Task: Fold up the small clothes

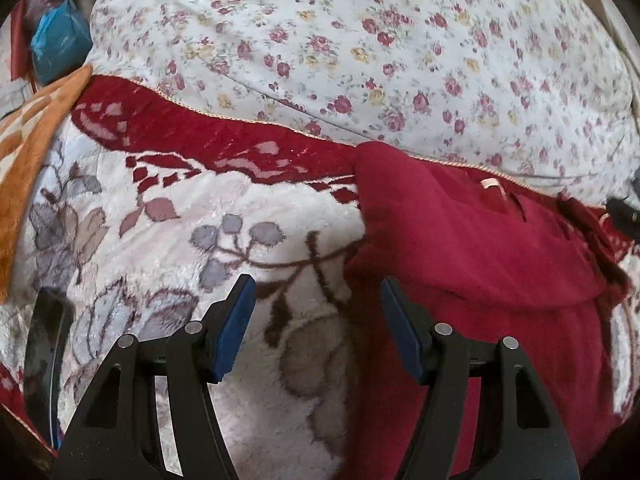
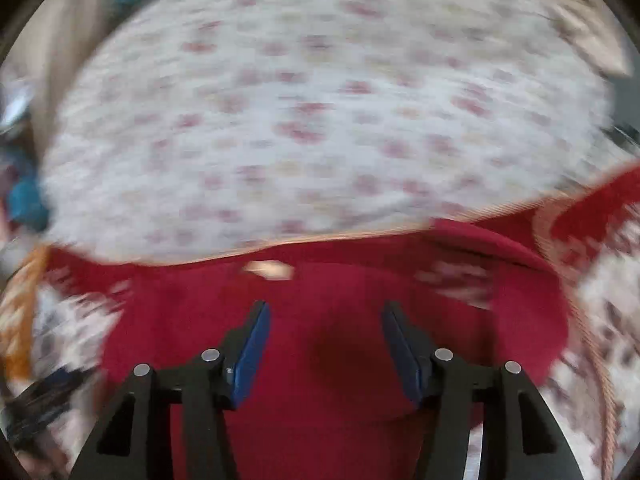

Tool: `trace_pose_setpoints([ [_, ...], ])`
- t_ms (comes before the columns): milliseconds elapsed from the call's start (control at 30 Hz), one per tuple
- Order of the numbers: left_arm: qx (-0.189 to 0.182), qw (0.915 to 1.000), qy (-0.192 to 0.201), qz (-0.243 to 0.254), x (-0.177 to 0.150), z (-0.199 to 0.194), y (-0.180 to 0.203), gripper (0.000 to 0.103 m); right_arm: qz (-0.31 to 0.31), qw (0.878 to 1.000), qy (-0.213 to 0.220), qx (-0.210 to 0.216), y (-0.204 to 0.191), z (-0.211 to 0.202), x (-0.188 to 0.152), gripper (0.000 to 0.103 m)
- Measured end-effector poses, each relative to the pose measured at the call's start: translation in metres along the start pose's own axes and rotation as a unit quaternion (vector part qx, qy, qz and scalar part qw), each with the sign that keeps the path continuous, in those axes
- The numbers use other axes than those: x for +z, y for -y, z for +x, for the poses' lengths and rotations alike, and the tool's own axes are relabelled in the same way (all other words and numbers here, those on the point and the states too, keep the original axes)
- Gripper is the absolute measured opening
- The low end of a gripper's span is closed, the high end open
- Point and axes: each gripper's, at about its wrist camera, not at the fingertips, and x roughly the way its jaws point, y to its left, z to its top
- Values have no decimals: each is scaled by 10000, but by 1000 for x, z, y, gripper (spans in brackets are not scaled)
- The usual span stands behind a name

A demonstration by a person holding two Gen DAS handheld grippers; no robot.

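Red garment [image 2: 340, 320], soft and light, likely floppy fleece, lies on a plush blanket [image 1: 168, 216] beneath the right gripper [image 2: 325, 344] and right of the left gripper [image 1: 318, 328]. Both gape empty. Best pinched at an edge.

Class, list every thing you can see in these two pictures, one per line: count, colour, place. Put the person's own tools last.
Garment: one, dark red, lying on the blanket, small pale label near its far edge.
Plush blanket: one, cream with grey-brown flowers and red border, under the garment.
Floral quilt: one, white with red roses, beyond the blanket.
Orange cloth: one, left edge.
Blue bag: one, far left.
Left claw: black, blue pads, open, empty.
Right claw: same, open above the garment.
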Motion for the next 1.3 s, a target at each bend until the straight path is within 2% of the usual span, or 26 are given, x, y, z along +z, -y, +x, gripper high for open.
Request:
trace_pose_setpoints([
  [100,154,9998,1,-149,8,11,-3,65,-370,9969,-297,635,-46,24,4,56],
  [167,313,9993,-51,-198,11,19,-9,65,-591,9896,-540,1196,-80,50,5,56],
  [233,542,9981,-211,-194,11,29,-16,65,-808,9823,-762,1506,-111,81,5,56],
  [300,636,9970,-390,-203,9,37,-21,65,-1145,9794,-937,1378,-140,109,-4,52],
  [333,596,9968,-462,-257,9,40,-25,65,-1294,9769,-1055,1335,-153,125,-5,41],
  [400,495,9971,-469,-344,10,40,-29,65,-1491,9691,-1430,1348,-177,162,-11,30],
  [467,586,9972,-330,-336,13,36,-32,65,-1603,9698,-1458,1119,-195,185,-23,29],
  [567,521,9975,-124,-459,16,28,-37,65,-1795,9728,-1142,918,-208,186,-24,30],
  [667,213,9978,124,-615,18,16,-39,65,-1583,9698,-1247,1374,-194,179,-17,29],
  [733,301,9976,271,-564,20,9,-36,65,-1343,9705,-1330,1495,-180,166,-14,29],
  [767,399,9972,298,-550,21,9,-35,65,-1230,9688,-1323,1694,-173,155,-15,29],
  [833,544,9964,261,-600,22,12,-38,65,-1290,9615,-1374,2002,-174,141,-25,29],
  [933,517,9949,140,-856,22,16,-48,65,-1556,9557,-1631,1895,-192,144,-50,30],
  [1000,490,9941,136,-956,20,15,-52,65,-1824,9595,-1296,1710,-203,137,-64,30],
  [1033,452,9939,144,-992,19,15,-54,65,-1932,9573,-1310,1707,-205,134,-64,30],
  [1100,346,9940,132,-1028,19,14,-53,65,-1722,9504,-1540,2083,-198,132,-50,29],
  [1133,215,9942,104,-1050,20,14,-52,65,-1574,9504,-1592,2157,-189,131,-42,30],
  [1167,97,9942,82,-1069,20,15,-50,65,-1473,9569,-1488,2013,-184,132,-31,30],
  [1200,-18,9940,60,-1089,20,16,-49,65,-1491,9625,-1323,1841,-182,132,-22,34],
  [1233,-133,9939,5,-1093,19,18,-45,65,-1535,9673,-1129,1676,-181,134,-15,55],
  [1267,-202,9941,-53,-1064,19,20,-43,65,-1559,9706,-920,1588,-181,139,-6,68],
  [1300,-249,9945,-123,-1012,18,23,-39,65,-1572,9705,-845,1623,-182,147,-2,84],
])
